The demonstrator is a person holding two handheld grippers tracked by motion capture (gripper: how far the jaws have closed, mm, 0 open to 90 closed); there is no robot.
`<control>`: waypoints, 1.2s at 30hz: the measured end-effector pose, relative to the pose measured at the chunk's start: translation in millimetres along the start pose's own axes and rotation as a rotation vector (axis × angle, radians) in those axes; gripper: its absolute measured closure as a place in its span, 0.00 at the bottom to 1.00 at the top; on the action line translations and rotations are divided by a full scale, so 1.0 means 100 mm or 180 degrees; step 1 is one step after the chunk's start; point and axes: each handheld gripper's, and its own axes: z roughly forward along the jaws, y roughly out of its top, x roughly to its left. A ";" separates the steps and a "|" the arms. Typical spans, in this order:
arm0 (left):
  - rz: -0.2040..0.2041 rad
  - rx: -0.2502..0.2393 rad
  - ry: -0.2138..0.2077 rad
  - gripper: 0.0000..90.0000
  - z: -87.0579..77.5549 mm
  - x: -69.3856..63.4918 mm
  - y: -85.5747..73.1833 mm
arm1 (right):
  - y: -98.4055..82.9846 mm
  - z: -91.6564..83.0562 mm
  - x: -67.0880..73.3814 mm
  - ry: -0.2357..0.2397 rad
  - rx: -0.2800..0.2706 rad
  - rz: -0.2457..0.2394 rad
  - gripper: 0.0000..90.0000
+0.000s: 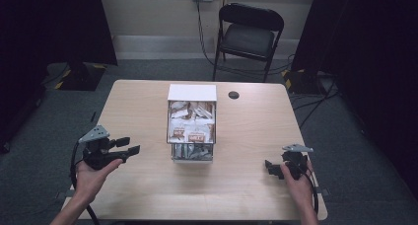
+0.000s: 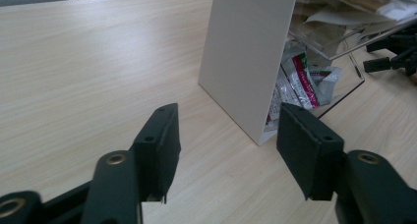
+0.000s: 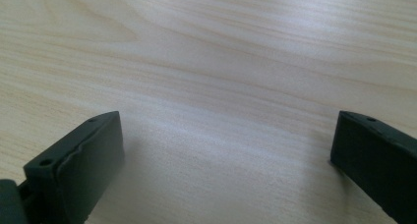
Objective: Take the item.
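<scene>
A white dispenser box (image 1: 191, 93) with clear tiers stands at the middle of the wooden table (image 1: 138, 106), stuffed with sachets (image 1: 191, 129). My left gripper (image 1: 129, 145) hovers to the box's left, jaws pointing toward it, open with nothing between them. In the left gripper view the open left gripper (image 2: 226, 135) faces the box's white side wall (image 2: 246, 52), and red-and-green sachets (image 2: 305, 81) lie in the clear bottom tray. My right gripper (image 1: 270, 168) rests near the table's front right, and in its own view the right gripper (image 3: 226, 135) stands open over bare wood.
A small black round cap (image 1: 233, 94) sits on the table behind the box to the right. A black folding chair (image 1: 249, 35) stands beyond the far edge, with cables on the floor. The right gripper (image 2: 393, 57) appears far off past the box.
</scene>
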 end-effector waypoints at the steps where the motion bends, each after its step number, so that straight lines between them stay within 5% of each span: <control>1: 0.0006 -0.0005 0.0020 0.45 0.00 0.00 0.02 | 0.00 0.00 0.00 0.0000 0.0000 0.0000 0.00; 32: 0.0375 -0.0383 -0.0422 0.52 -0.05 -0.35 0.76 | 0.00 0.00 0.00 0.0000 0.0000 0.0000 0.00; 36: 0.0333 -0.0416 -0.0494 0.52 -0.03 -0.40 0.81 | 0.00 0.00 0.00 0.0000 0.0000 0.0001 0.00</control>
